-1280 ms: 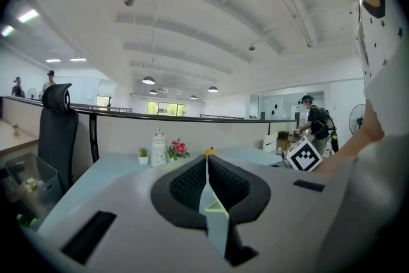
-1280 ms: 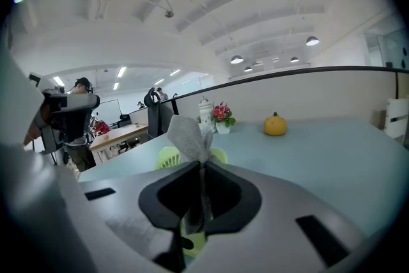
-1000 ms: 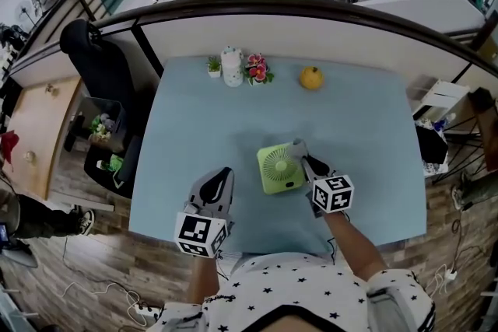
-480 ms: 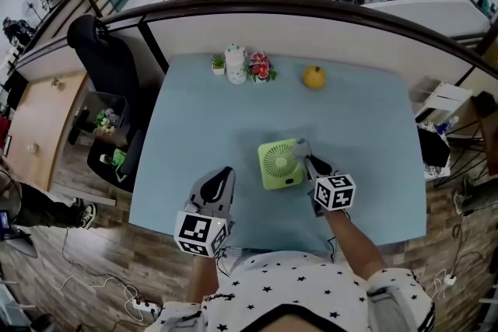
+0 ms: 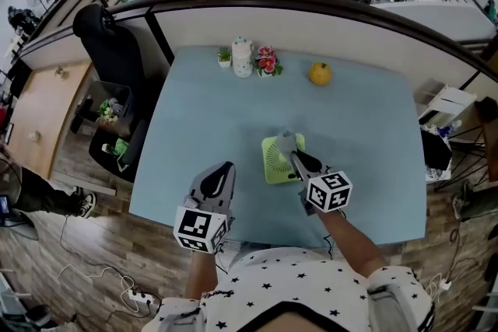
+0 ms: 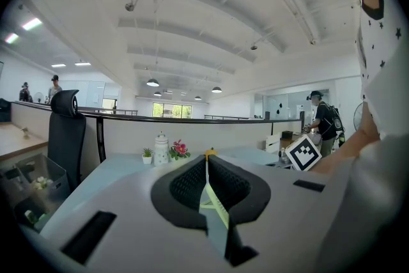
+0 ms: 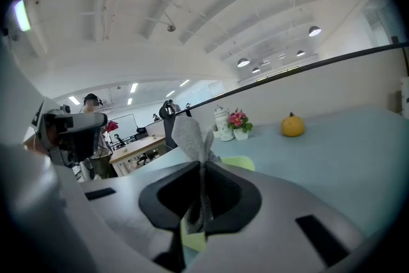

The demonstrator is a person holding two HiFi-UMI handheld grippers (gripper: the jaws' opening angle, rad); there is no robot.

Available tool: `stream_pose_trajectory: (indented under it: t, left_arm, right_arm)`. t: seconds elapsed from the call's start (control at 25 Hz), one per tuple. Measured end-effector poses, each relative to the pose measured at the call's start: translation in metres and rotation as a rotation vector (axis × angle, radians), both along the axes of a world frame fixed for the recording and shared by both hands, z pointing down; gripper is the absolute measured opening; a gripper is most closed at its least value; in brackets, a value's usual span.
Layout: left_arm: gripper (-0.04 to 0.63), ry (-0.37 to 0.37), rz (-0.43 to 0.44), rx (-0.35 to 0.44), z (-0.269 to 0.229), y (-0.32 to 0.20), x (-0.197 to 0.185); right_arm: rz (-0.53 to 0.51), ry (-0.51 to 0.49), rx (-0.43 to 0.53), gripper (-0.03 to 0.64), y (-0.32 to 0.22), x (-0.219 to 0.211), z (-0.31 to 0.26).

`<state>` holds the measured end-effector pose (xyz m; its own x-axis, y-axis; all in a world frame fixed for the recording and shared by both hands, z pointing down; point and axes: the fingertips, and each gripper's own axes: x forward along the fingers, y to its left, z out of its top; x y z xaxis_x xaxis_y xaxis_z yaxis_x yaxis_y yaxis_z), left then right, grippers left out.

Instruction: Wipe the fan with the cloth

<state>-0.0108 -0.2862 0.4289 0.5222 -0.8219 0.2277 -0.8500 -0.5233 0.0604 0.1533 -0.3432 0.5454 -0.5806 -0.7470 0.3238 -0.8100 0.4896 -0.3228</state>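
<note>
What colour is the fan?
The fan is light green, clearest in the head view.

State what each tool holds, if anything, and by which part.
The right tool grips the grey cloth by its bunched middle; the left tool holds nothing.

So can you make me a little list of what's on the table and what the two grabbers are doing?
fan: green fan, lying on the table, grille facing up
cloth: grey cloth, pinched in the right hand-held gripper, over the fan
left hand-held gripper: shut, holding nothing, near the table's front edge
far edge of table: white jar, pink flowers, orange fruit
</note>
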Motion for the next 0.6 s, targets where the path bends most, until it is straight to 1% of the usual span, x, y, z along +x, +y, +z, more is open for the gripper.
stream_pose_trajectory:
  t: [0.2, 0.36, 0.6]
  left_arm:
    - [0.034, -0.004, -0.038, -0.001, 0.000, 0.003, -0.013]
    - [0.034, -0.006, -0.077, -0.010, 0.004, 0.006, -0.026]
    - [0.034, -0.009, -0.110, -0.012, 0.003, 0.007, -0.039]
  right_arm:
    - [-0.102, 0.002, -0.012, 0.026, 0.008, -0.038, 0.007]
    - [-0.174, 0.036, -0.026, 0.026, 0.015, -0.061, 0.021]
    - [-0.224, 0.095, -0.073, 0.026, 0.023, -0.076, 0.049]
